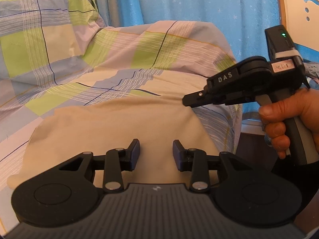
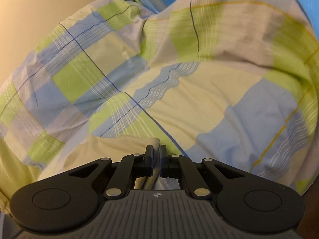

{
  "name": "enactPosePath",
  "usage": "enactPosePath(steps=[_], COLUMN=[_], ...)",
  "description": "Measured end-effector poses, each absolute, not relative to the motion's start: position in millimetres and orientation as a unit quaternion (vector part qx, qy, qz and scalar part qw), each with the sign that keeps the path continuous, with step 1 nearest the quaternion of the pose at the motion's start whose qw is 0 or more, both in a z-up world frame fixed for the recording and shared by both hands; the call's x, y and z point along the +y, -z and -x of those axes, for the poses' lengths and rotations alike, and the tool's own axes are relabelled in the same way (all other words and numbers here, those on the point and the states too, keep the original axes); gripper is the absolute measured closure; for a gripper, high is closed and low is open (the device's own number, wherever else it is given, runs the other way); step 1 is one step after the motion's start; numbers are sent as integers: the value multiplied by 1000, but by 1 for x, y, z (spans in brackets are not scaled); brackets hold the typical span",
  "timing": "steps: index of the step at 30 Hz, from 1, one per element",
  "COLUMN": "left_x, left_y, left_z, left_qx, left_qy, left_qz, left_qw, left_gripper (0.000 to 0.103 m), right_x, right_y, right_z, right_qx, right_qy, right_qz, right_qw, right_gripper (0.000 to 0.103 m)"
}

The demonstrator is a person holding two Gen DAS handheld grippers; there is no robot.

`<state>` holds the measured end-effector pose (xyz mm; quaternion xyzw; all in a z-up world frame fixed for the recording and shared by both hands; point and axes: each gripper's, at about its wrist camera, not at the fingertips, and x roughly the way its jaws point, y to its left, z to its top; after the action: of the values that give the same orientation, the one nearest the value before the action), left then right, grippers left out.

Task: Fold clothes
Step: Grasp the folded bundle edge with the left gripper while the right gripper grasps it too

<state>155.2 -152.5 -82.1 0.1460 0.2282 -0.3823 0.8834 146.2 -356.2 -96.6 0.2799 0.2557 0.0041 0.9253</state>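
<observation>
A plain beige garment [image 1: 119,123] lies spread flat on the checked bed cover. In the left wrist view my left gripper [image 1: 156,153] hovers open over the garment's near middle, with nothing between its blue pads. A hand holds my right gripper [image 1: 187,99], whose tip sits at the garment's far right corner. In the right wrist view the right gripper [image 2: 156,157] has its jaws almost together. The edge of the beige garment [image 2: 119,145] runs in between them, and a strip of cloth shows under the fingers.
A checked green, blue and cream bed cover [image 1: 139,55] is bunched into a hump behind the garment. A matching pillow [image 1: 39,29] lies at the back left. A blue curtain [image 1: 199,4] hangs behind, with a pale wooden headboard [image 1: 295,10] at the right.
</observation>
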Motion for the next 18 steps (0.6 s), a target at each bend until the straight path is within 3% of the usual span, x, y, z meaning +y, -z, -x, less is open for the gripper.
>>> enactPosePath(steps=[6,13,14,18], left_x=[-124,-71,-62,-34], left_y=[73,70,69,64], left_z=[-175,-199,-200,-195], left_qx=[241,277,281,287], left_qy=[286,184,170,116], left_qz=[-139,-111,-106,-109], left_qw=[917,937,939,945], left_gripper=[70,61,61,59], right_x=[-317,-274,-277,-278], right_y=[69,90,91,87], right_z=[-130,-128,-124,-104], right_qx=[190,290,294,299], right_qy=[-63,-136,-127,-90], right_qz=[-154,-86,-93,-72], right_qw=[968,943,943,947], right_gripper=[94,95,102,100])
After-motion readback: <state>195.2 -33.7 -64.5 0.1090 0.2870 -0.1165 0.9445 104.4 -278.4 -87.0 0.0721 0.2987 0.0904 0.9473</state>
